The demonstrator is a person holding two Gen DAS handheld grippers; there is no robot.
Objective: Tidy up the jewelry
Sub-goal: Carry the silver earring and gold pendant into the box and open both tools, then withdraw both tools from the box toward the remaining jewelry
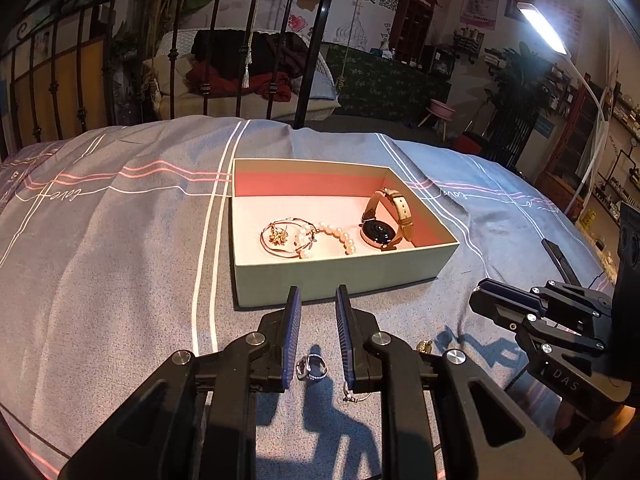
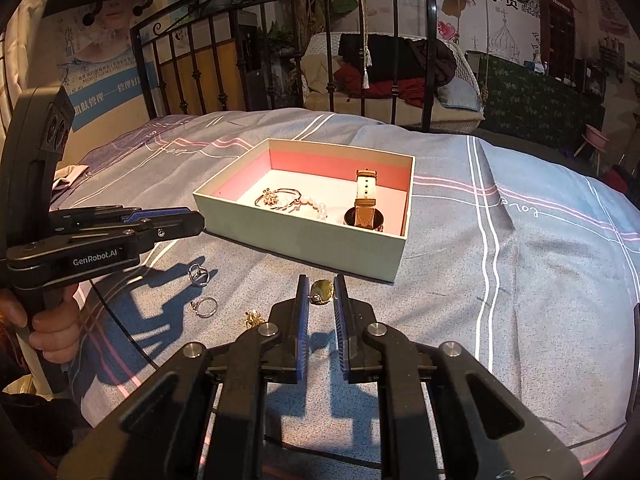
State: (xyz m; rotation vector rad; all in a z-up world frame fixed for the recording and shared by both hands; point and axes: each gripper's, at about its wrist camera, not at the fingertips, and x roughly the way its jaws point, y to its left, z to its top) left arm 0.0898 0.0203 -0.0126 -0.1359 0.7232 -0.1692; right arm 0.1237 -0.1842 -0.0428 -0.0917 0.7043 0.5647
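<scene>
A pale green box (image 1: 340, 270) (image 2: 304, 242) with a pink lining sits on the bed. In it lie a watch (image 1: 384, 224) (image 2: 366, 204), a pearl bracelet (image 1: 338, 236) (image 2: 316, 208) and a thin bangle with a gold charm (image 1: 280, 236) (image 2: 276, 196). My right gripper (image 2: 321, 280) is shut on a small gold oval piece (image 2: 322, 292), held above the blanket in front of the box. My left gripper (image 1: 318, 292) (image 2: 196, 220) hovers with its jaws nearly together and nothing between them. Two silver rings (image 1: 312, 368) (image 1: 354, 394) (image 2: 199, 275) (image 2: 204, 306) and a gold earring (image 1: 424, 346) (image 2: 252, 318) lie loose on the blanket.
The grey checked blanket (image 1: 120, 260) (image 2: 520, 280) covers the bed. A black iron bed frame (image 1: 240, 60) (image 2: 360, 40) stands behind the box. A person's hand (image 2: 52, 328) grips the left handle. A white lamp (image 1: 544, 28) shines from the right.
</scene>
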